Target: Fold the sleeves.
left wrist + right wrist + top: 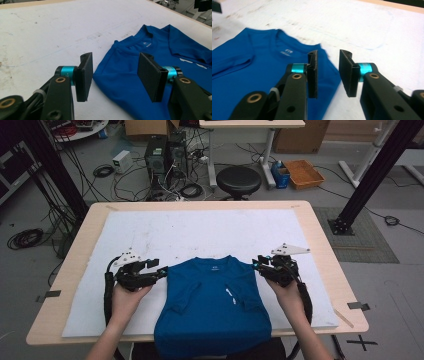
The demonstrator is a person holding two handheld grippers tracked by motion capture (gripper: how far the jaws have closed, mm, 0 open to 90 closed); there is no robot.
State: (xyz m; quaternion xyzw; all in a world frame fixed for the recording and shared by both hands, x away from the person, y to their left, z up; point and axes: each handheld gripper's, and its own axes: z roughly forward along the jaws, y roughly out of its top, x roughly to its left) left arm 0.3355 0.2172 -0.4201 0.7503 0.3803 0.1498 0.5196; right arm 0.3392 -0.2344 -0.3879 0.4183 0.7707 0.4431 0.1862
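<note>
Blue short-sleeved fabric T-shirt [212, 302] lies flat on the white mat [200, 232] covering the wooden tabletop [320, 232], sleeves folded inward, hem hanging over the near edge. Left gripper [161, 271] sits at the shirt's left shoulder, jaws apart, one either side of the fabric edge, not pressing. Right gripper [256, 263] sits at the right shoulder, jaws parted, nothing clamped.

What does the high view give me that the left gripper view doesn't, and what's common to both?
High view alone: both hands, the right gripper by the shirt's shoulder, the black round stool and the floor cables beyond the table.

Left gripper view alone: the left gripper close up, its jaws standing apart with nothing between the pads.

Both: the blue short-sleeved T-shirt lying on the white table cover.
</note>
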